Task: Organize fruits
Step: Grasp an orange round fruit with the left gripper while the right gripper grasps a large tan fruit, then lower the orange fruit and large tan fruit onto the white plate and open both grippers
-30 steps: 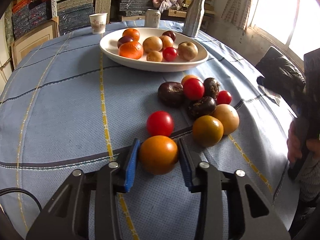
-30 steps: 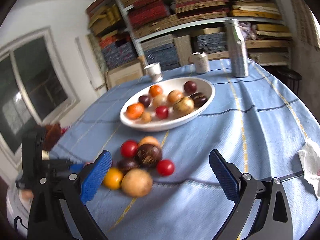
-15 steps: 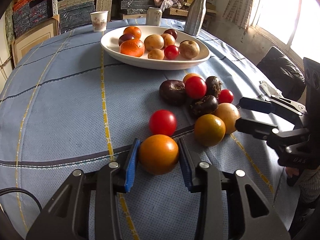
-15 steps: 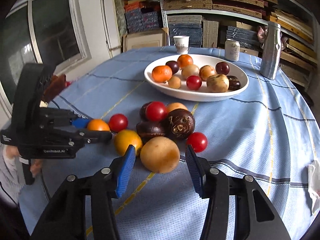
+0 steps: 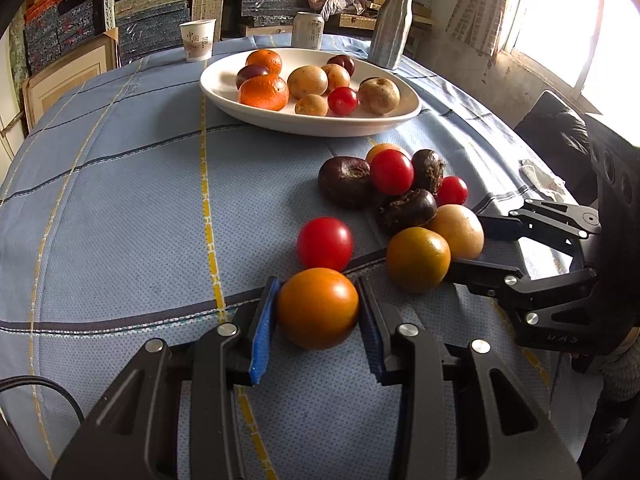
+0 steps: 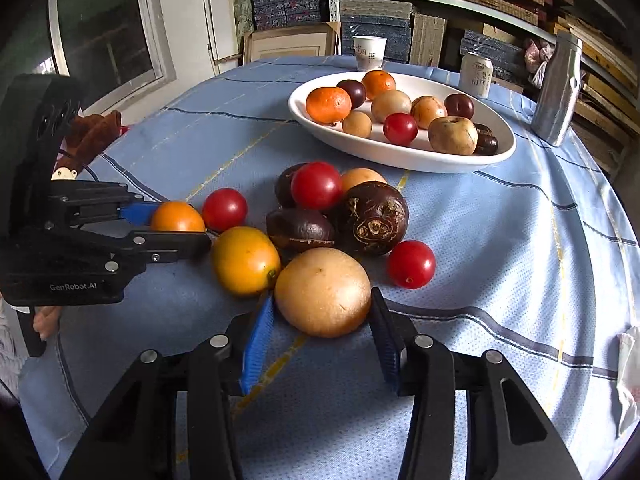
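My left gripper (image 5: 318,308) is shut on an orange fruit (image 5: 318,307) that rests on the blue tablecloth; it also shows in the right wrist view (image 6: 177,218). My right gripper (image 6: 322,312) stands around a tan round fruit (image 6: 323,291), its pads close beside it, with a small gap on the left. That fruit also shows in the left wrist view (image 5: 458,230). A loose pile of red tomatoes, dark fruits and a yellow-orange fruit (image 6: 245,260) lies between the grippers. A white oval bowl (image 5: 224,92) with several fruits stands farther back.
A paper cup (image 5: 197,40), a can (image 5: 307,36) and a metal bottle (image 5: 391,26) stand behind the bowl. A crumpled white tissue (image 6: 630,376) lies at the table's right edge. Shelves of stacked boxes fill the background.
My right gripper has swung down to the pile and narrowed around the tan fruit. My left gripper has stayed shut on the orange fruit.
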Motion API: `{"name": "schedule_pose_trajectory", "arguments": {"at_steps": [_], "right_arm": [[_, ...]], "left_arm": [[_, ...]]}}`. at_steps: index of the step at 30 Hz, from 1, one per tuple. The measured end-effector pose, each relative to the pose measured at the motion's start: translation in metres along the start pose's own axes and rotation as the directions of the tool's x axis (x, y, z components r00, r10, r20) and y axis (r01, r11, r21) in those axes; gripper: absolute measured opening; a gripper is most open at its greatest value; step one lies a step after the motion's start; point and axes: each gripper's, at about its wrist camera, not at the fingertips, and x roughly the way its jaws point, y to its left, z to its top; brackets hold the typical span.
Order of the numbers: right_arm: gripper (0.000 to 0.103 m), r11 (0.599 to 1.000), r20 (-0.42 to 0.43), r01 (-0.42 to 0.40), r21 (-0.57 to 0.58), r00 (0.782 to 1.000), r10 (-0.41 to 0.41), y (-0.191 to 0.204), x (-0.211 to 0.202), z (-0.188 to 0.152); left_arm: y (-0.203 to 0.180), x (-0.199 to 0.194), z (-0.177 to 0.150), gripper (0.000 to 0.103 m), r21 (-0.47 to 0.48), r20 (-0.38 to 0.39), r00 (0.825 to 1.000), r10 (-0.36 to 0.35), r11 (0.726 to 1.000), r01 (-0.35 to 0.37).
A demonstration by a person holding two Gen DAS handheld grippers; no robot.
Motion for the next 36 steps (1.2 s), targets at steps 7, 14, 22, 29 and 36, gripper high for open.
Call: {"name": "schedule_pose_trajectory", "arguments": {"at_steps": [7, 14, 22, 29, 36], "right_arm": [[0.047, 0.999, 0.014, -0.029, 0.027, 0.999, 0.029, -0.005, -0.003, 0.001], [0.046, 0.994, 0.066, -0.081, 0.078, 0.995, 0.076, -0.015, -0.014, 0.002], [0.046, 0.989, 0.201, -0.047, 0.137, 0.979, 0.019, -0.05, -0.057, 0.028], [0.046, 0.991, 0.264, 0.042, 0.126, 0.962, -0.075, -0.077, -0.06, 0.088], [0.046, 0.995, 0.237, -0.001, 0.104, 0.971, -0.023, -0.077, -0.013, 0.122]], "left_arm": [[-0.001, 0.0, 0.0, 0.037, -0.003, 0.005, 1.0, 0.006, 1.0, -0.006], [0.0, -0.014, 0.001, 0.037, -0.015, 0.061, 0.996, 0.061, 0.998, -0.06], [-0.008, -0.03, 0.067, 0.037, 0.013, 0.147, 0.984, 0.104, 0.994, -0.107], [-0.007, -0.01, 0.14, 0.037, 0.01, 0.199, 0.973, 0.118, 0.992, -0.122], [0.036, 0.032, 0.181, 0.037, -0.097, 0.184, 0.969, 0.164, 0.984, -0.148]]}}
